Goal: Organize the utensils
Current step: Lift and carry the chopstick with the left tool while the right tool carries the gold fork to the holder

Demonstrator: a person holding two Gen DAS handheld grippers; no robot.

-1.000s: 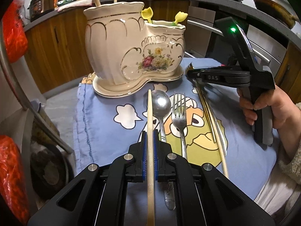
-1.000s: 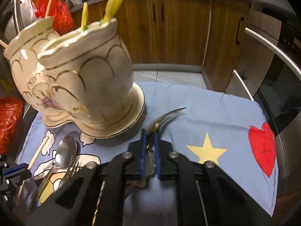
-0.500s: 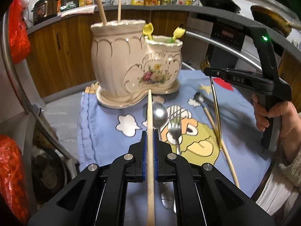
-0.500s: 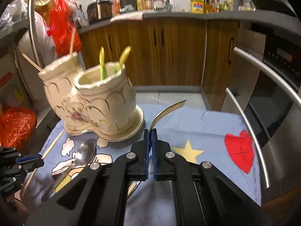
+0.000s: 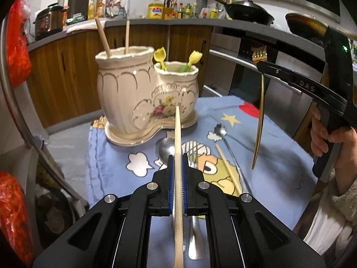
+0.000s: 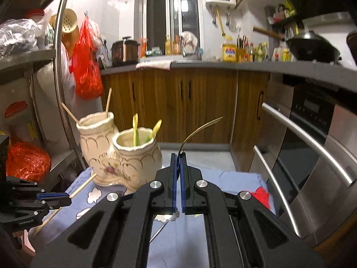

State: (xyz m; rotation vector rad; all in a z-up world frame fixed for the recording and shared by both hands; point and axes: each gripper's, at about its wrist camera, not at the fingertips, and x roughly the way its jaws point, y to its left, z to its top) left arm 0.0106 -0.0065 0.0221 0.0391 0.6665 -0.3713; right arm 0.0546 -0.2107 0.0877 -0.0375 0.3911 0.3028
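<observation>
A cream ceramic two-pot utensil holder (image 5: 142, 93) (image 6: 125, 156) stands at the back of a blue cartoon cloth (image 5: 111, 156). Its tall pot holds two wooden chopsticks, its low pot two yellow-green picks. My left gripper (image 5: 178, 156) is shut on a wooden chopstick (image 5: 177, 138) that points at the holder. My right gripper (image 6: 178, 155) (image 5: 262, 65) is shut on a gold fork (image 6: 198, 129) (image 5: 258, 125), lifted well above the cloth, to the right of the holder. A silver spoon (image 5: 166, 149), a silver fork (image 5: 194, 154), another chopstick (image 5: 227, 167) and a small spoon (image 5: 223, 134) lie on the cloth.
A metal rack post (image 6: 60, 84) and red bags (image 6: 26, 160) stand to the left of the table. An oven with steel handles (image 6: 308, 138) is on the right. Wooden cabinets (image 6: 178, 102) and a crowded counter are behind.
Both grippers have risen from the cloth. The right one lifted the gold fork high, so it now hangs in the air. The left one raised the chopstick and pulled back from the holder.
</observation>
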